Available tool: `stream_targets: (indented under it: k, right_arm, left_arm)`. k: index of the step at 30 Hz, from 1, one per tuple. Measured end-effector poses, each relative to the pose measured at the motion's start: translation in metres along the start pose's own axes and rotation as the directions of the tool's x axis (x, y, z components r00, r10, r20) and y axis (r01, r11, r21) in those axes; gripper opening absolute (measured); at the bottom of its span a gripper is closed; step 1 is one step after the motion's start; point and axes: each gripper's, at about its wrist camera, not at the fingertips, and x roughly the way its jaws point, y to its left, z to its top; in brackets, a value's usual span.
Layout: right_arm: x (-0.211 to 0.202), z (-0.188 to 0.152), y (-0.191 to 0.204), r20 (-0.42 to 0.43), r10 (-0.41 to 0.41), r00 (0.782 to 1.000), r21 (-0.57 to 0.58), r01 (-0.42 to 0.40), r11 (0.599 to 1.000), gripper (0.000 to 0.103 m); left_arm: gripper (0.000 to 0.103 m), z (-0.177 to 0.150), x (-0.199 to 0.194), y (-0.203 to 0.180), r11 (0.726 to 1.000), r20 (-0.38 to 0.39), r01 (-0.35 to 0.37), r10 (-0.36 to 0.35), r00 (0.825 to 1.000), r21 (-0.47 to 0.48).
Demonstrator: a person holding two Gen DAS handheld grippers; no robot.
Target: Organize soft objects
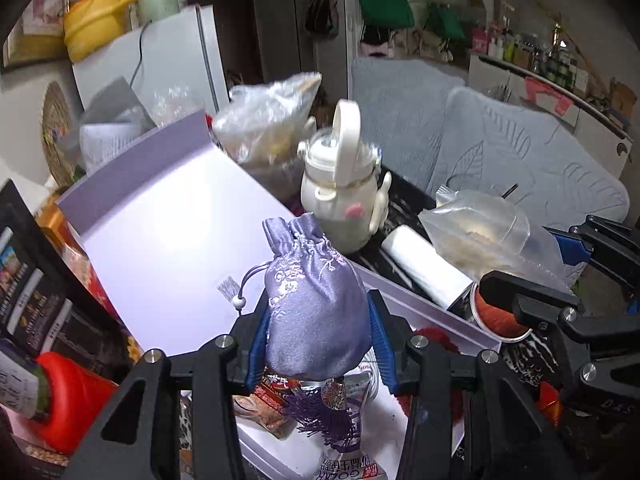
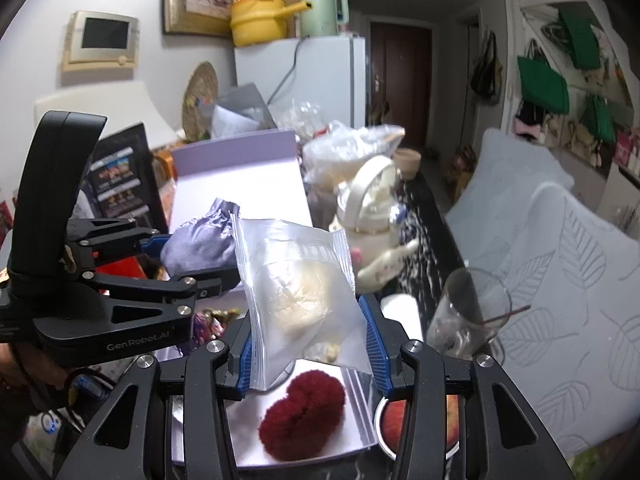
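My left gripper (image 1: 318, 332) is shut on a lilac satin drawstring pouch (image 1: 316, 304) with a purple tassel, held above a lilac open box (image 1: 168, 240). The right gripper (image 2: 308, 344) is shut on a clear zip bag (image 2: 300, 292) with a soft white lump inside, also over the box (image 2: 240, 184). In the right wrist view the left gripper (image 2: 192, 260) shows at the left with the pouch (image 2: 200, 240) between its fingers. A dark red fluffy heart (image 2: 304, 416) lies on the box floor under the zip bag. In the left wrist view the right gripper's fingers (image 1: 528, 300) and its bag (image 1: 480, 236) appear at the right.
A cream bottle with a loop handle (image 1: 340, 184) stands just beyond the box, beside a white roll (image 1: 424, 268) and stuffed plastic bags (image 1: 268, 120). A glass (image 2: 468, 312) and grey leaf-pattern cushions (image 2: 560, 272) are on the right. Snack packets (image 1: 280, 400) lie in the box. A red bottle (image 1: 68, 400) lies at the left.
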Motion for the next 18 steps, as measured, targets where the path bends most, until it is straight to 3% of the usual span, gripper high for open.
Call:
stream_targets:
  k: [18]
  right_arm:
    - [0.074,-0.036,-0.004,-0.204,-0.032,0.979,0.004,0.033,0.999,0.045]
  left_arm:
    - [0.044,-0.031,0.064,-0.009,0.999,-0.205,-0.025,0.034,0.978,0.048]
